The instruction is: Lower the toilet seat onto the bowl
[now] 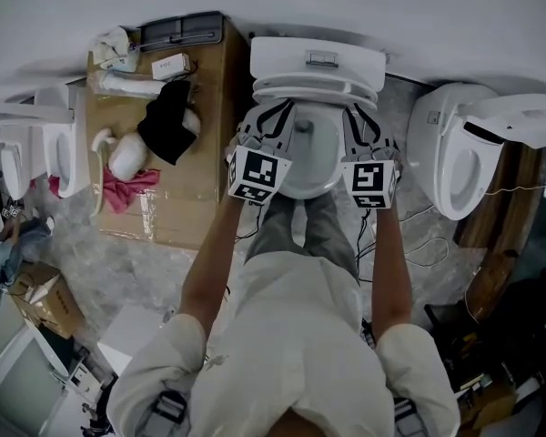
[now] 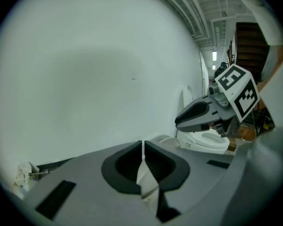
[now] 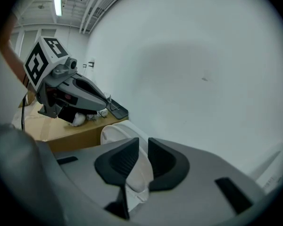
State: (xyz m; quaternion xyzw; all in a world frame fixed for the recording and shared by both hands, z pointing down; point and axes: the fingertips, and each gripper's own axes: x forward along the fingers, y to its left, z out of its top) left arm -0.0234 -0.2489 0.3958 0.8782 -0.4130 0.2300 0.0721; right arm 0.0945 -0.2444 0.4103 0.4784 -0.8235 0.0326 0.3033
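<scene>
Grey floor (image 1: 155,280) (cardboard sheet (image 1: 205,171) alongside) beneath toilet seat (image 1: 317,182).

The grey floor (image 1: 164,271) carries the middle toilet (image 1: 291,62) in front of me, a left toilet (image 1: 68,148), a right toilet (image 1: 446,162), and a brown box (image 1: 187,203) at left.

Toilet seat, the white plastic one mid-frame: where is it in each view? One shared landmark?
Head view: white plastic toilet seat, upper centre.
Left gripper view: thin seat edge between the jaws, low centre.
Right gripper view: seat between the jaws, low centre.
Shared landmark: plain white wall behind.
</scene>
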